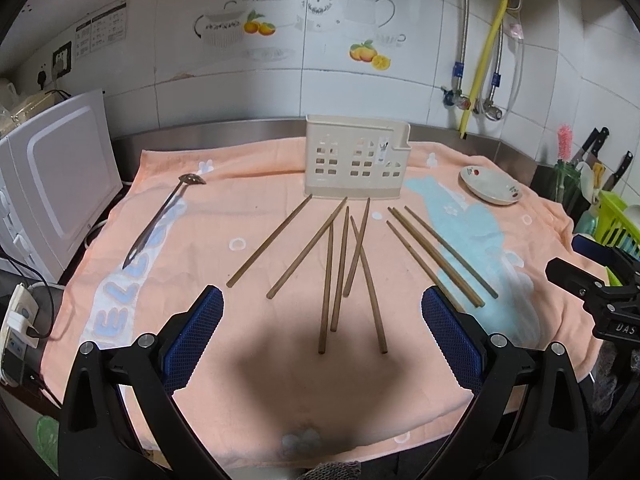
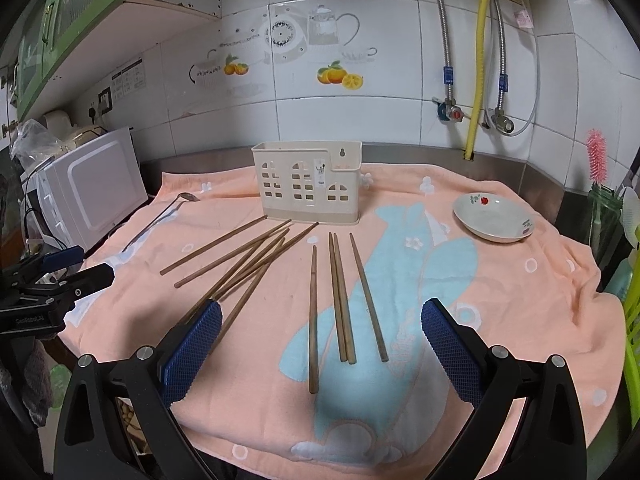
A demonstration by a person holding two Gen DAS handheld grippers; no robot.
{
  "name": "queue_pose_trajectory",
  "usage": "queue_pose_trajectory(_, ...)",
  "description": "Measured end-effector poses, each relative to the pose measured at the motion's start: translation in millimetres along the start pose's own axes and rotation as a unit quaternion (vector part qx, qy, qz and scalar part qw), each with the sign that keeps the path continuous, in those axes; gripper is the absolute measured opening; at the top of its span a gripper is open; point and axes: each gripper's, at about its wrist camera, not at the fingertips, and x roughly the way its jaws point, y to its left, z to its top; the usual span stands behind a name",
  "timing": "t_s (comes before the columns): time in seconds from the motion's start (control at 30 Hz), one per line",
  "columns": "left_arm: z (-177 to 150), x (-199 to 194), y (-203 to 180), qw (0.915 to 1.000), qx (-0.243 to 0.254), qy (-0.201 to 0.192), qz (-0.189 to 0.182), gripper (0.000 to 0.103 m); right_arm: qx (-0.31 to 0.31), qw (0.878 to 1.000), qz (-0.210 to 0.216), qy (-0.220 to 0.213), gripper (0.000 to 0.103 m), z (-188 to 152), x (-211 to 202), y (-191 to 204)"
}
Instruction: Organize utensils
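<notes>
Nearest the lens, the left gripper [image 1: 322,306] hangs with its blue-padded jaws wide apart and empty above the near ends of a crossed bunch of brown wooden chopsticks [image 1: 342,268]. The right gripper [image 2: 321,316] is likewise spread and empty over a second group of four brown wooden chopsticks lying nearly parallel [image 2: 342,300]. Each tool seems stationed over its own group, ready to take sticks from the near ends.

All the chopsticks lie flat on the peach towel with a pale blue whale print [image 1: 256,392] that covers the tabletop, their far tips fanning toward the cream plastic utensil holder with window-shaped cutouts [image 1: 352,160]. It stands upright at the back, open-topped and apparently empty, so the likely destination is straight ahead.

A long metal slotted spoon [image 1: 160,216] lies well apart at the left, near the white microwave [image 1: 60,184]. A small white dish with red flower marks [image 2: 494,216] sits at the right.

Open towel surrounds each group. The crossed sticks will need separating. The towel's near edge drops off just below the jaws.
</notes>
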Motion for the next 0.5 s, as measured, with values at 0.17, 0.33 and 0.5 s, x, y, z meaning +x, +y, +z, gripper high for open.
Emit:
queue_pose_trajectory(0.17, -3, 14, -2, 0.9999, 0.005, 0.014, -0.006, 0.098, -0.002, 1.0, 0.0, 0.01, 0.097, -5, 12, -1)
queue_pose_trajectory(0.33, -4, 32, -4, 0.9995, 0.01, 0.027, -0.015, 0.098, 0.002, 1.0, 0.002, 0.02, 0.097, -8, 24, -6)
queue_pose_trajectory(0.5, -5, 47, -8, 0.9989, 0.018, 0.039, -0.021, 0.098, 0.002, 0.999, 0.005, 0.032, 0.097, -11, 38, -11)
